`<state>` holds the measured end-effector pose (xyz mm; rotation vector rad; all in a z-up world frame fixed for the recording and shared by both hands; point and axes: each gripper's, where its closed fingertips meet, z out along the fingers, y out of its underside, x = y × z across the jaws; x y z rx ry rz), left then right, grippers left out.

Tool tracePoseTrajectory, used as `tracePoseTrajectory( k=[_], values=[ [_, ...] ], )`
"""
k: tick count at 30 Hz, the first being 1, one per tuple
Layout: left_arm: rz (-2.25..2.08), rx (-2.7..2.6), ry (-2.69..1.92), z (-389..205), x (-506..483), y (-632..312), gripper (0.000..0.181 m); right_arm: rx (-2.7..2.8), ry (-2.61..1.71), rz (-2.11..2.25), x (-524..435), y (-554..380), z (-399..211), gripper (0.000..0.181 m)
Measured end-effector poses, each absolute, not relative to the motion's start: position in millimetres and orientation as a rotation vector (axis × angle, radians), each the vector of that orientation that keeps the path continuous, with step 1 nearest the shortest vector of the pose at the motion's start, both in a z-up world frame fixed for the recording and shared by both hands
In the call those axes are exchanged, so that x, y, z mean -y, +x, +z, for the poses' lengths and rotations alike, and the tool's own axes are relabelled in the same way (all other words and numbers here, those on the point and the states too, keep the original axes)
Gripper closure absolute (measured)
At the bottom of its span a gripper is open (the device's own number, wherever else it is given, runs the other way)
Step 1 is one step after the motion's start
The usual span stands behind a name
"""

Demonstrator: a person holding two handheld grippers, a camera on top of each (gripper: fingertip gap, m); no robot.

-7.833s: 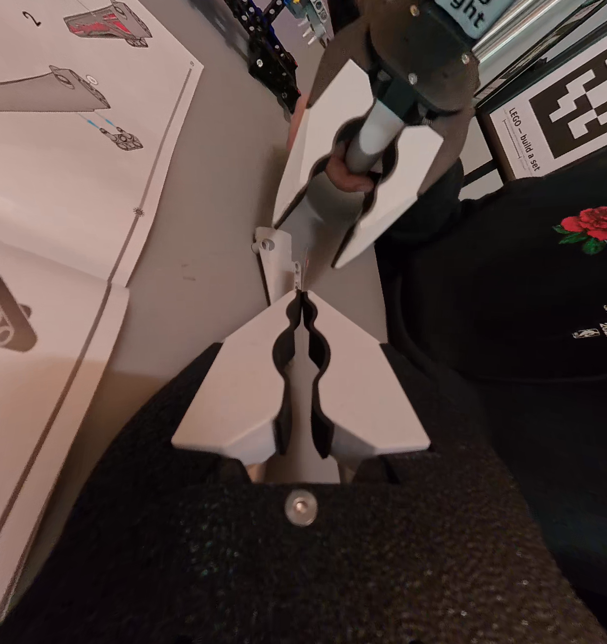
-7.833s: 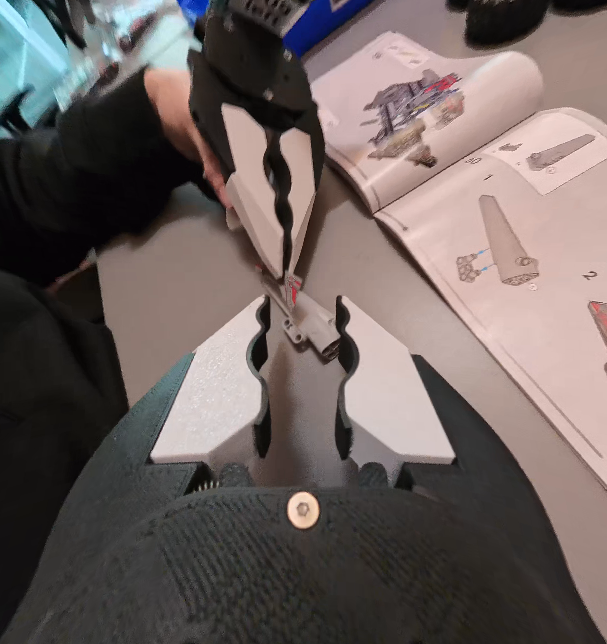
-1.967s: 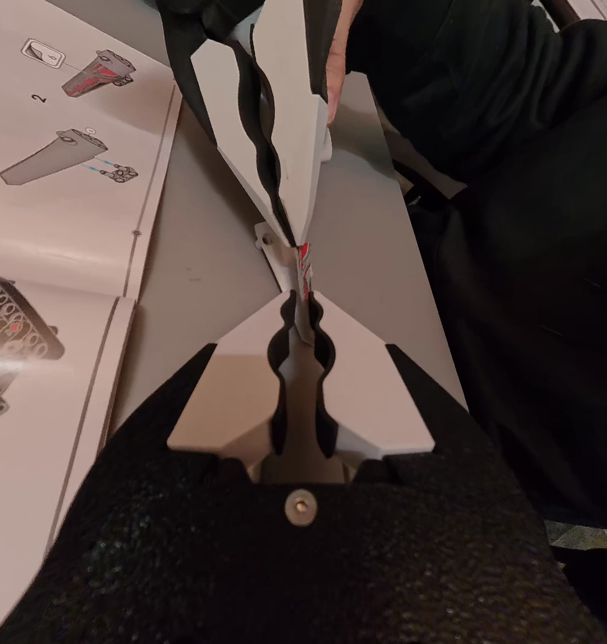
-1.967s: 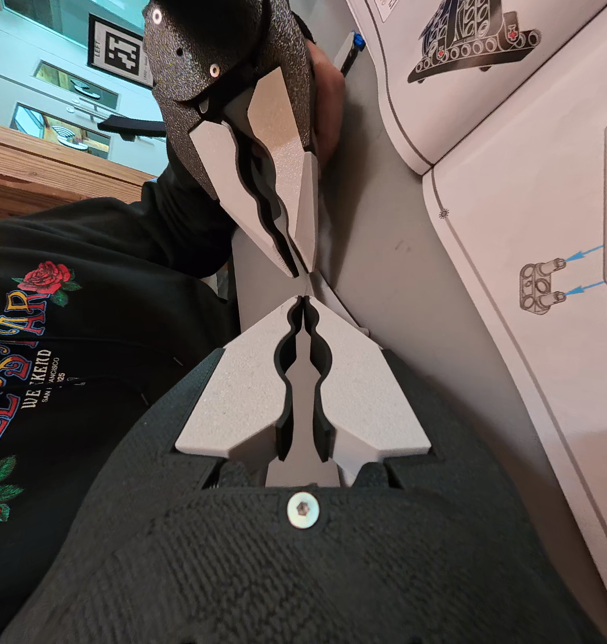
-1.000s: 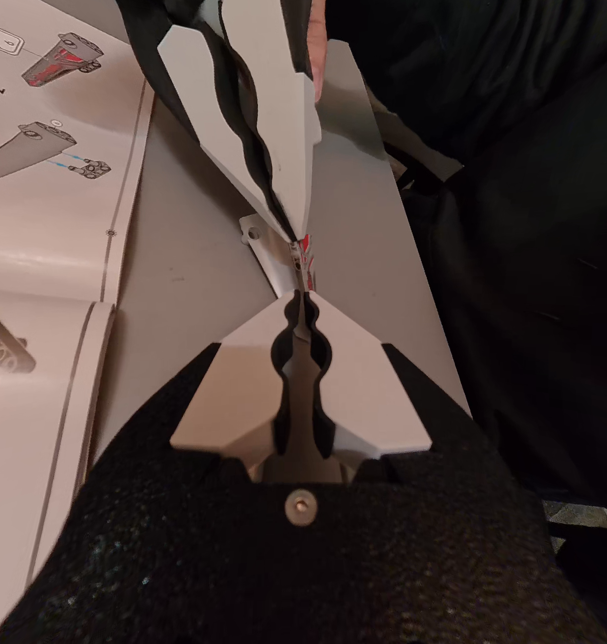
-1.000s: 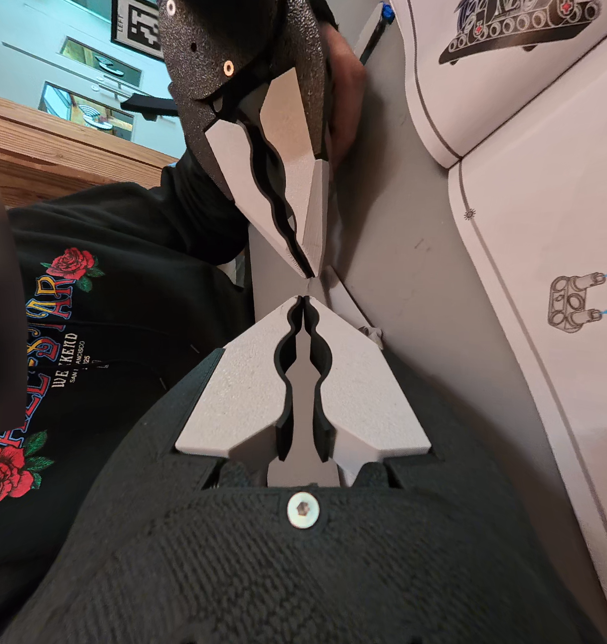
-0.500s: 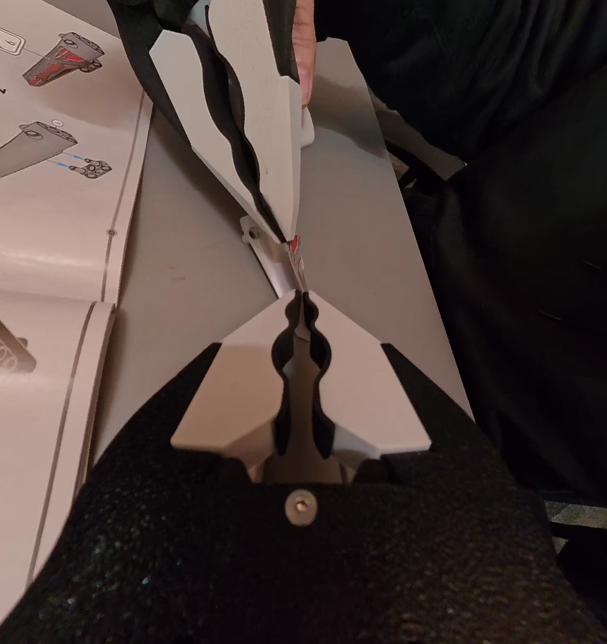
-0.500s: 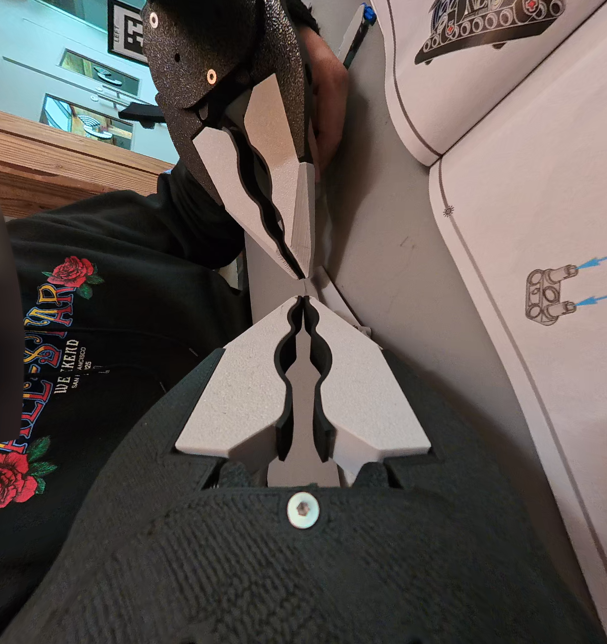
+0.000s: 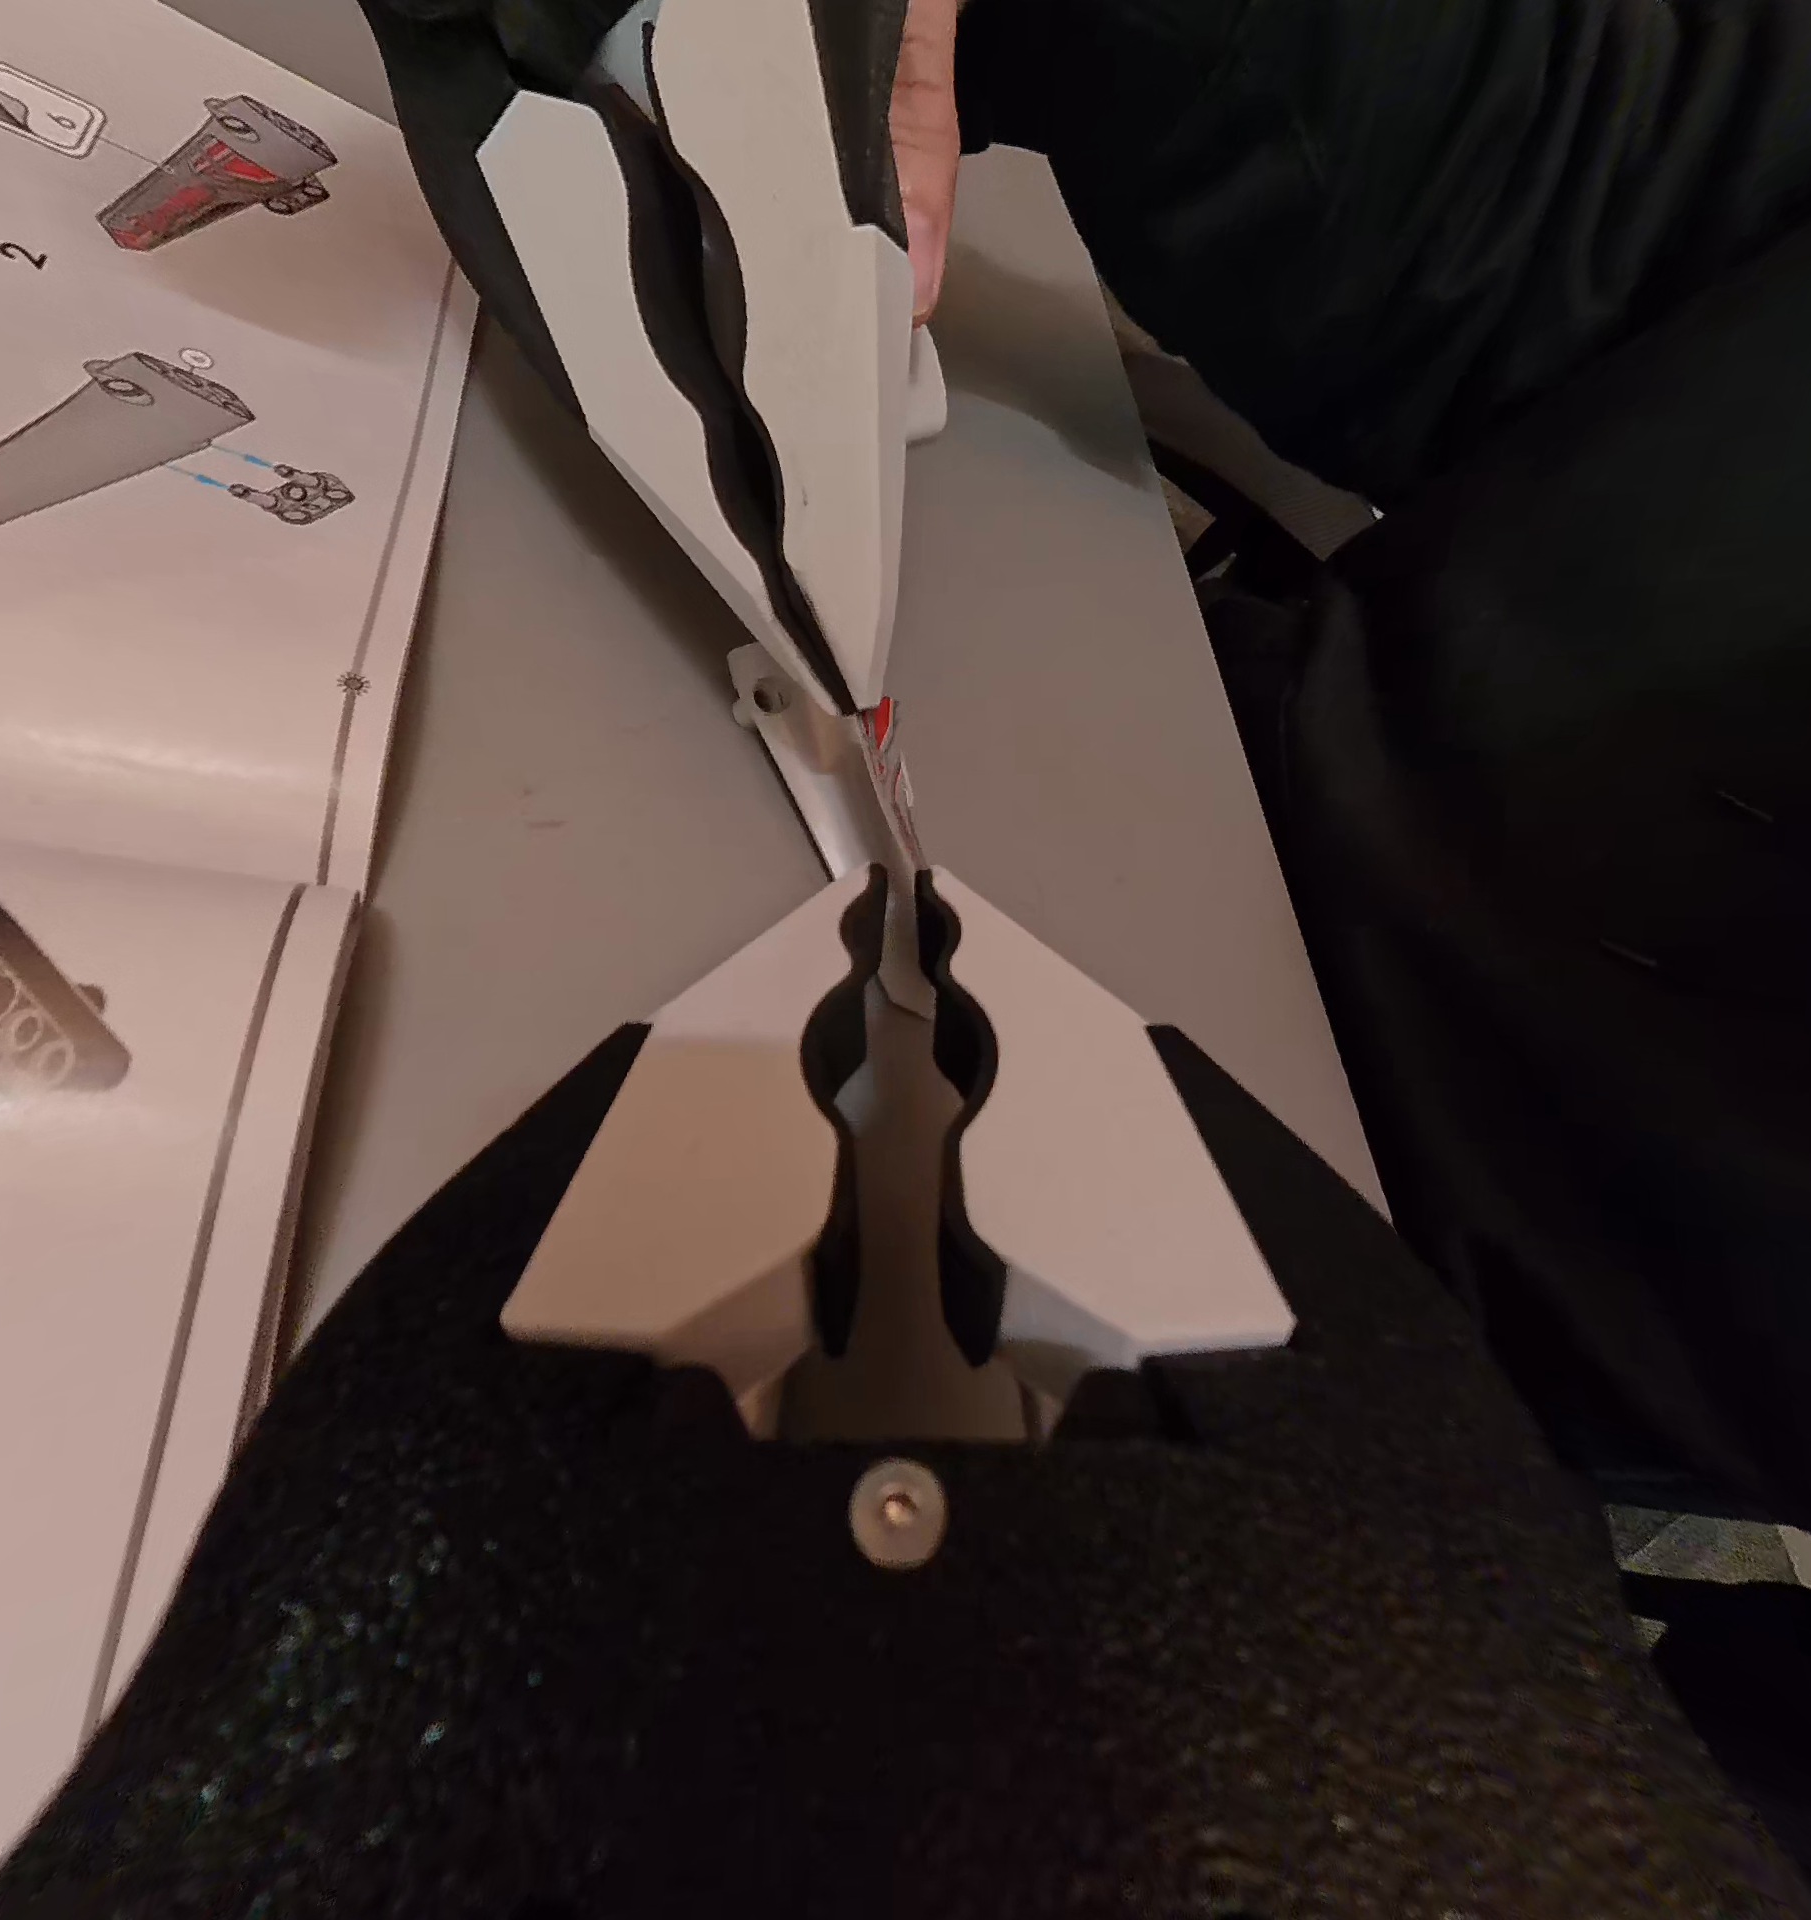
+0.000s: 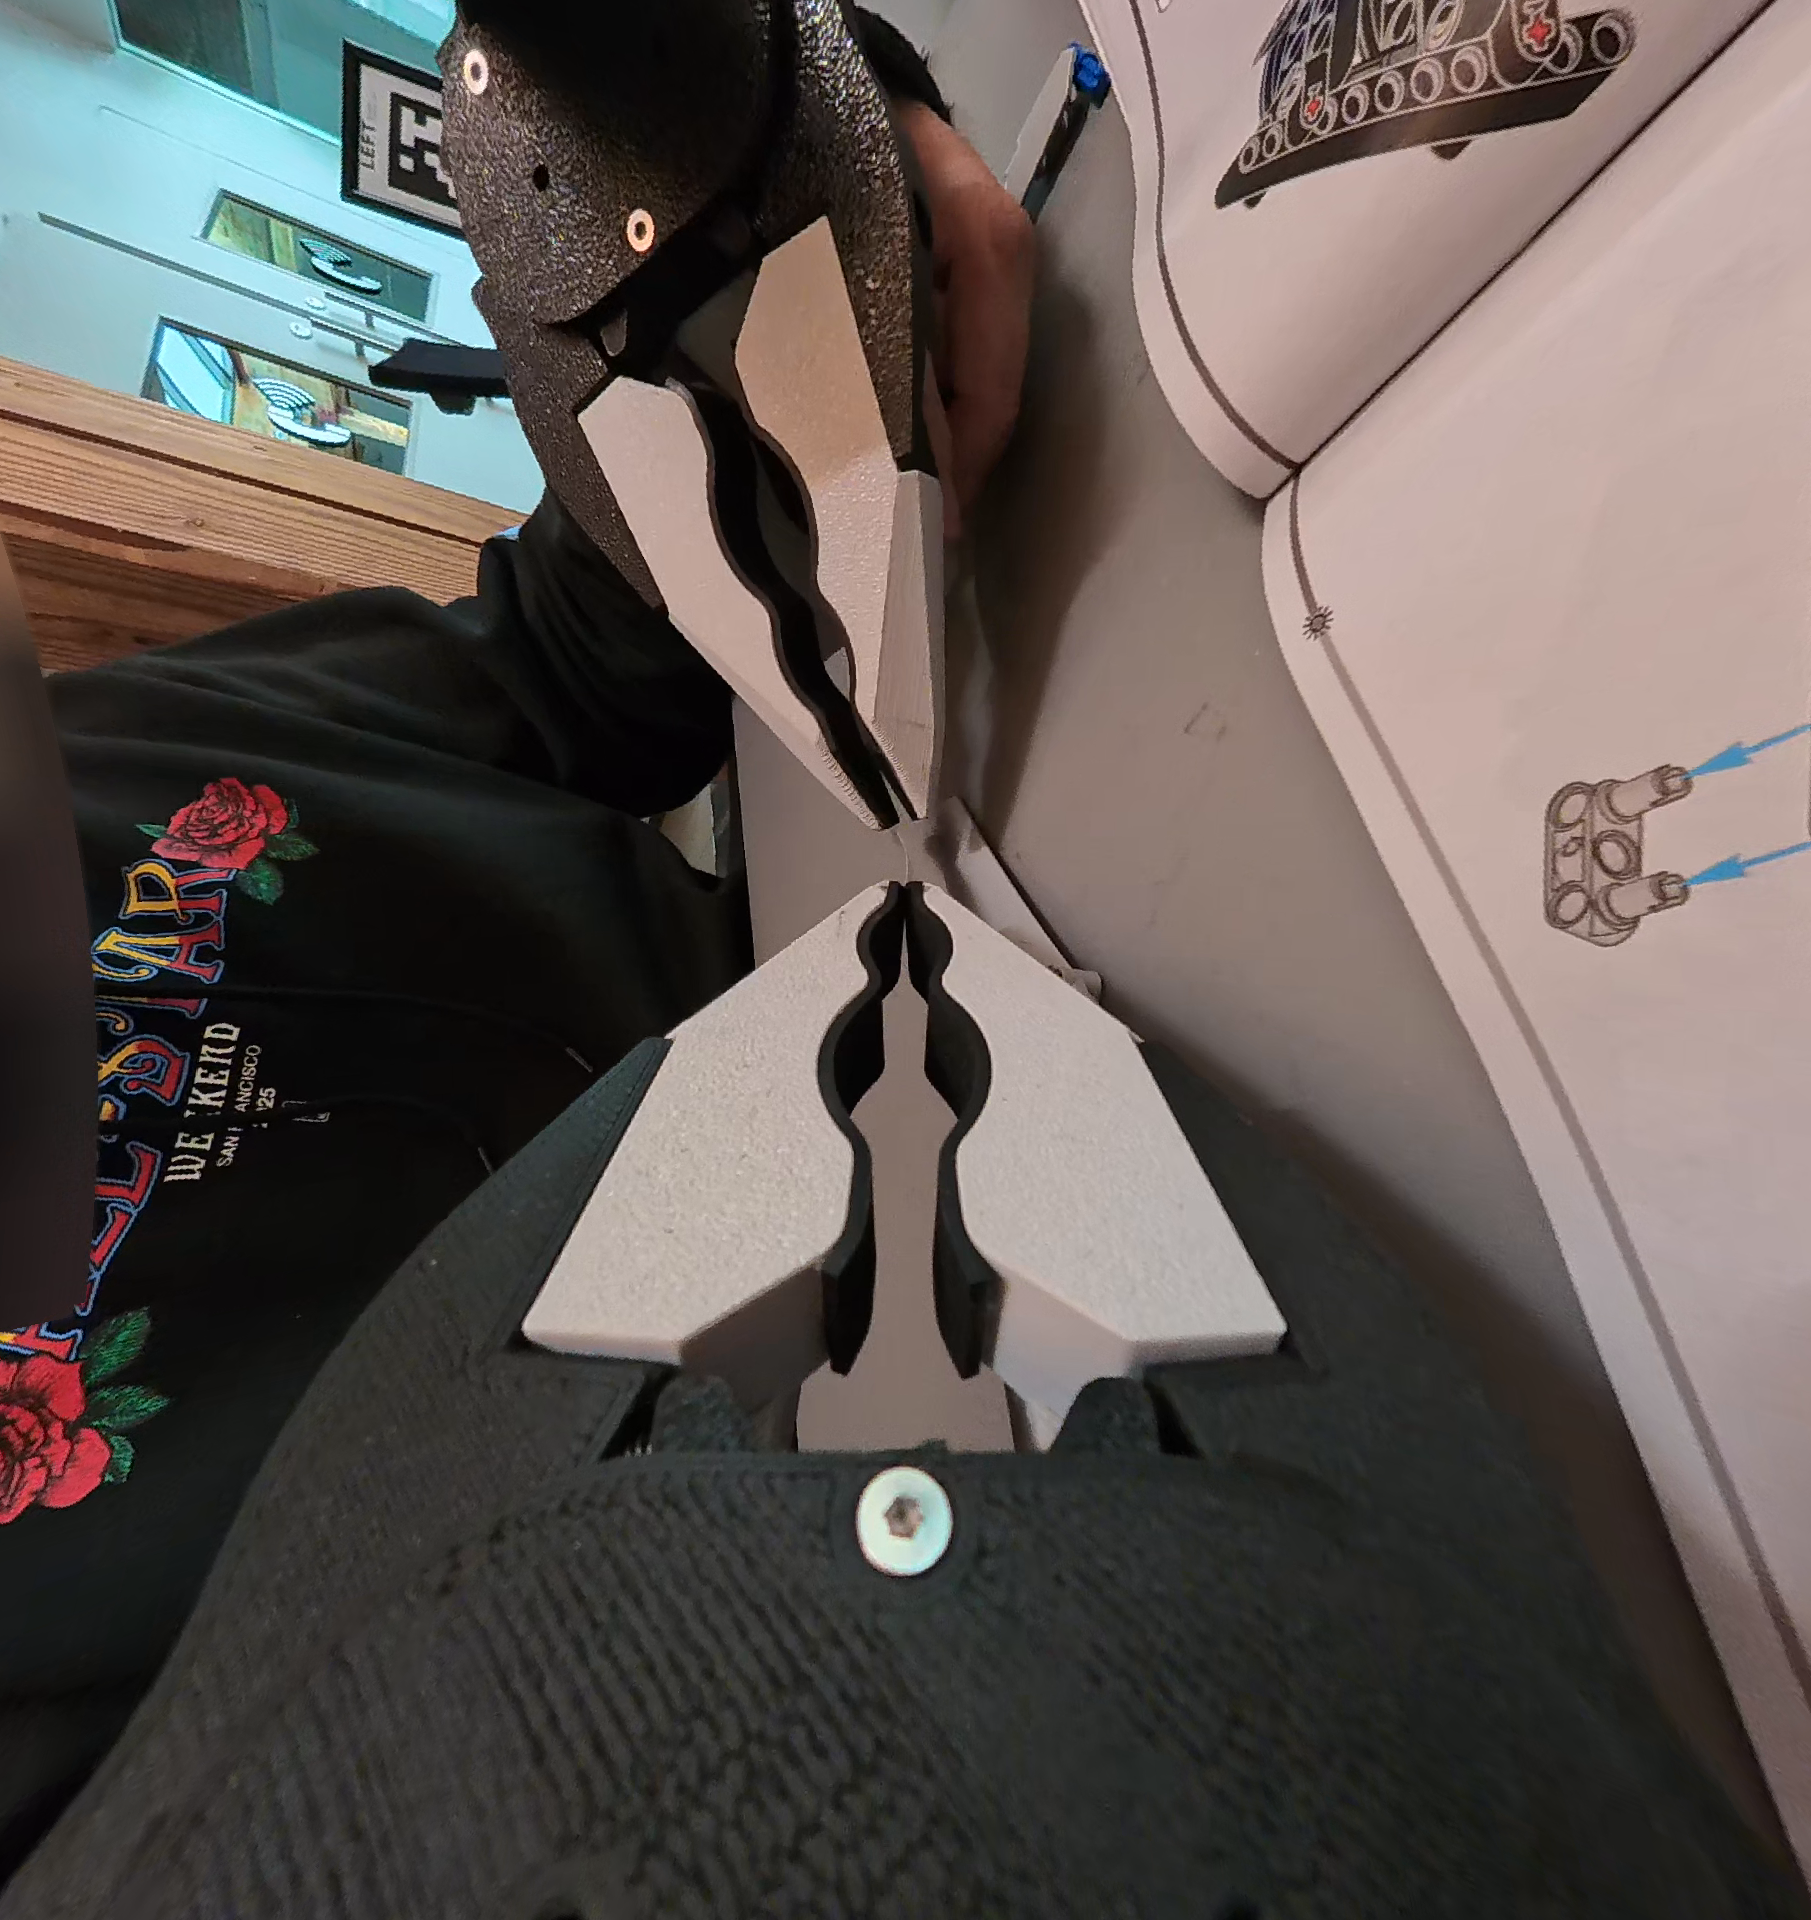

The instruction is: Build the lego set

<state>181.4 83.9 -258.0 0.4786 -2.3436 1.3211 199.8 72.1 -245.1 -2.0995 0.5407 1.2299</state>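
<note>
Warm, dim indoor light fills the left wrist view; the person's dark clothing (image 9: 1555,727) goes almost black, with little detail. The right wrist view is brighter and cooler, teal-tinted at the far windows (image 10: 277,395). Wide-angle bending curves the instruction booklet (image 10: 1503,520) edges. Soft shadows fall on the bench (image 9: 589,727). Frame corners blur.

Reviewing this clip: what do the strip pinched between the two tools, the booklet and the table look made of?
Strip: thin and flat with red print, probably a sticker or film, though the grey plastic piece beside it confuses the edge. Booklet: paper with a slight sheen, pages curling at the fold. Table: smooth matte grey, likely laminate; faint scuffs show.
</note>
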Motion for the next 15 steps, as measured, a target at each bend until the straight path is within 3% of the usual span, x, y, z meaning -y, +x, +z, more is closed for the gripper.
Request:
tracePoseTrajectory(
  k=[15],
  values=[
    [1.311,2.278,0.563,-257.9,-85.6,184.5,0.174,-0.544,-2.099,1.217,-72.2,200.2,-245.3,0.181]
  ],
)
